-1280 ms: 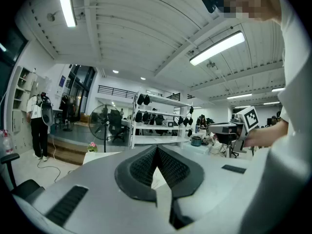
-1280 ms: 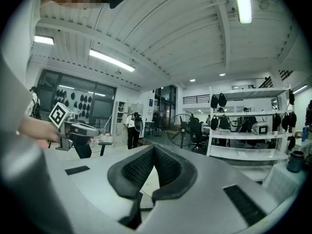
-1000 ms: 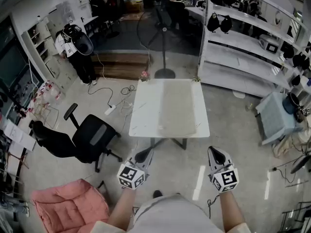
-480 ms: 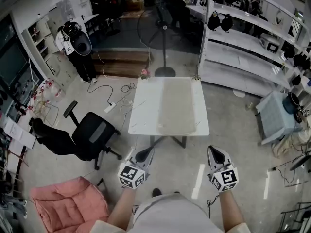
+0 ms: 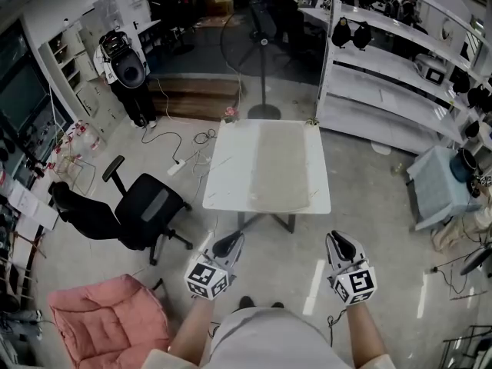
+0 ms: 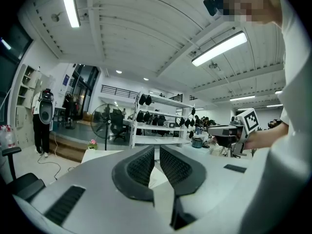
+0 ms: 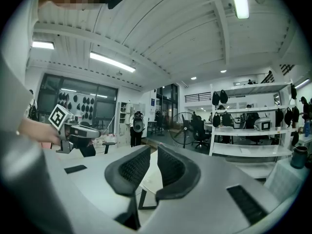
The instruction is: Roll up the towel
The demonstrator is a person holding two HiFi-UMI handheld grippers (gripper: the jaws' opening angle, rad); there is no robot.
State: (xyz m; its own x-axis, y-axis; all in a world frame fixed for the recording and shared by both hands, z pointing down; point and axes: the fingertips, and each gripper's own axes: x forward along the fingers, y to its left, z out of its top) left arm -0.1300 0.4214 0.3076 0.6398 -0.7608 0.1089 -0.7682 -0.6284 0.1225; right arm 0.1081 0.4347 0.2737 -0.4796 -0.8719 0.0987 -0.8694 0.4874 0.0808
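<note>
A pale grey-beige towel (image 5: 280, 167) lies spread flat on the right part of a white table (image 5: 227, 177). Both grippers hang over the floor, short of the table's near edge. My left gripper (image 5: 229, 243) points toward the table's near left corner, my right gripper (image 5: 340, 244) toward its near right corner. In the left gripper view the left gripper (image 6: 157, 147) shows a narrow gap between its dark ribbed pads with nothing in it. The right gripper (image 7: 154, 147) looks the same. The jaws of both have just been opening a little.
A black office chair (image 5: 142, 214) stands left of the table, and a pink cushion (image 5: 108, 325) lies near my left arm. A floor fan (image 5: 261, 52) and wooden steps (image 5: 192, 98) are beyond the table. White shelving (image 5: 392, 91) and a grey-blue box (image 5: 438, 187) stand to the right.
The head view has tipped slightly, so the room sits a little lower in the picture. Both grippers stay where they were, over the floor before the table.
</note>
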